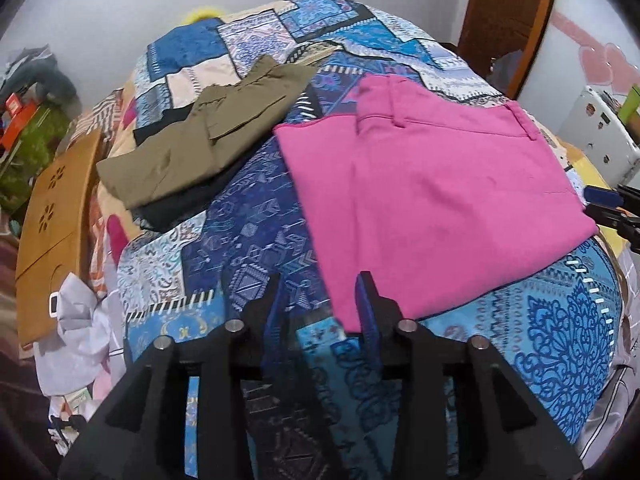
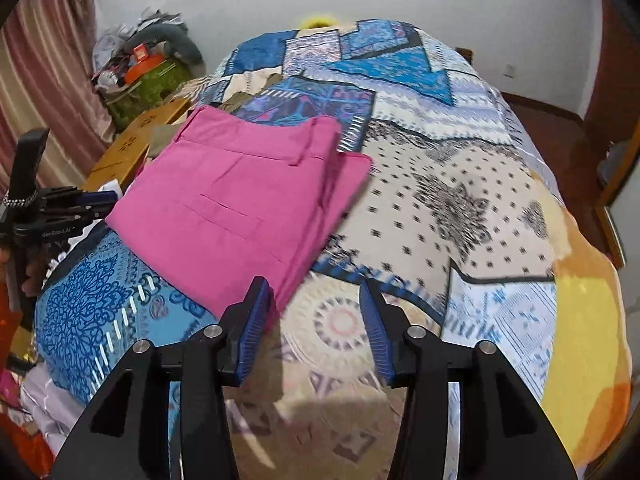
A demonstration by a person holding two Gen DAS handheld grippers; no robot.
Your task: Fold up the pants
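From the left wrist, the left gripper is hanging over the bed, which is wearing a blue patchwork bedspread. Its jaws are standing apart with nothing between them; the right-hand finger is sitting just at the near corner of the pink pants, though whether it is touching the cloth I cannot tell. The pink pants are lying folded into a flat packet on the right part of the bed, waistband and belt loops facing the far side. To their left, well apart, olive pants are lying folded on top of a dark garment. The right gripper is poking in at the right edge, just beside the far corner of the pink packet. A brown cardboard box is leaning beside the bed at the left, with white crumpled cloth below it.

From the right wrist, the right gripper is hovering above the bedspread with its jaws parted and empty; the blue pad of the left-hand finger is sitting just beside the near corner of the pink pants. The packet is lying to the upper left of the jaws, a welt pocket showing on top. The left gripper is sitting at the left edge, near the packet's left corner. A pink curtain is hanging at far left, beside a heap of clutter.
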